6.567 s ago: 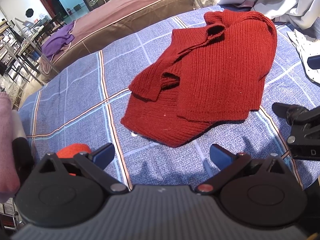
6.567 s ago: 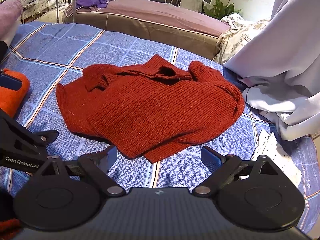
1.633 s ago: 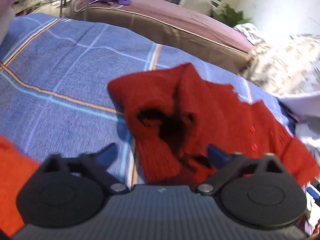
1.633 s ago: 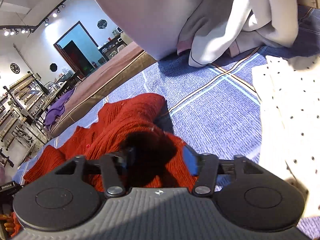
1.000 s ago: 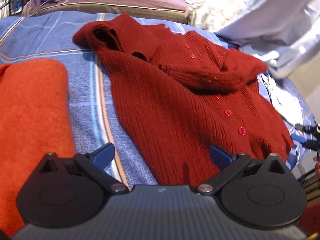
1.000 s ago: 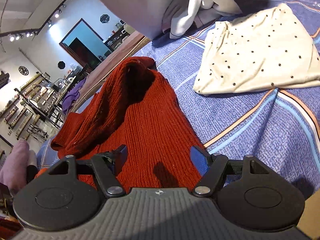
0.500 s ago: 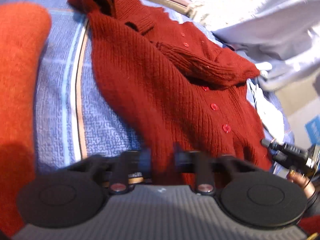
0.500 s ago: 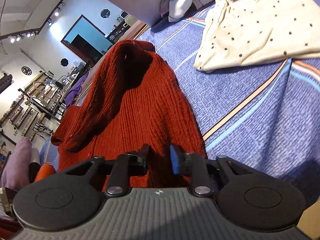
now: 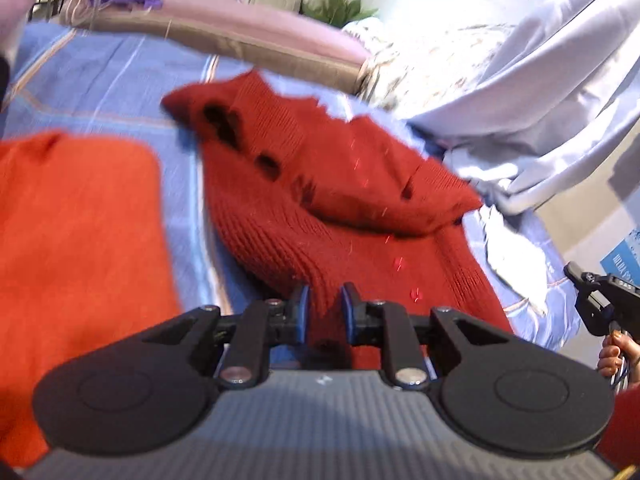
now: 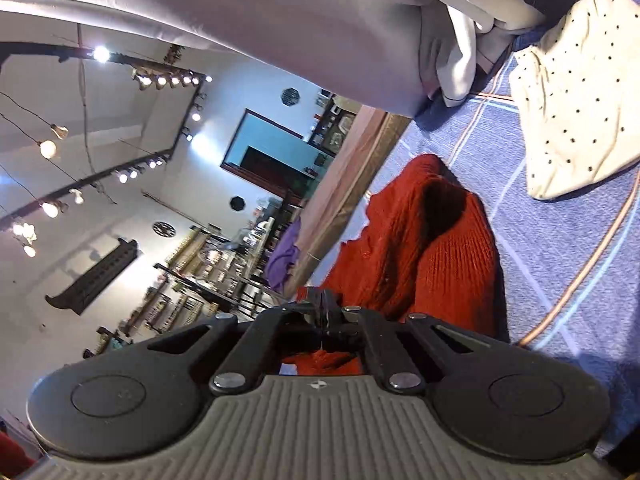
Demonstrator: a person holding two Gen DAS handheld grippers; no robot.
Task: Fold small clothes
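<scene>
- The left gripper (image 9: pixel 323 307) has its fingers (image 9: pixel 301 312) clenched on a pinch of the hem of the red cardigan (image 9: pixel 320 184); knit shows bunched between the blue pads.
- The right gripper (image 10: pixel 323 312) has its fingers pressed fully together. Red knit lies right at and under the tips, so I judge it holds a thin edge of the same cardigan, though the pinch itself is hard to make out.
- The cardigan lies on the blue checked bed (image 9: pixel 104 80), buttons up, one sleeve folded across the chest. Its long axis runs straight away from the left fingers, hem nearest, collar farthest.
- In the left view the right gripper shows at the far right edge, so the two hands appear to hold the hem's two corners, about equally near.
- The coming move, as I judge it, turns on that: with the collar directly ahead, carrying the hem forward over the body would halve the cardigan.
- An orange folded garment (image 9: pixel 76 240) lies just left of it; a dotted white cloth (image 10: pixel 576 96) lies to the right.
</scene>
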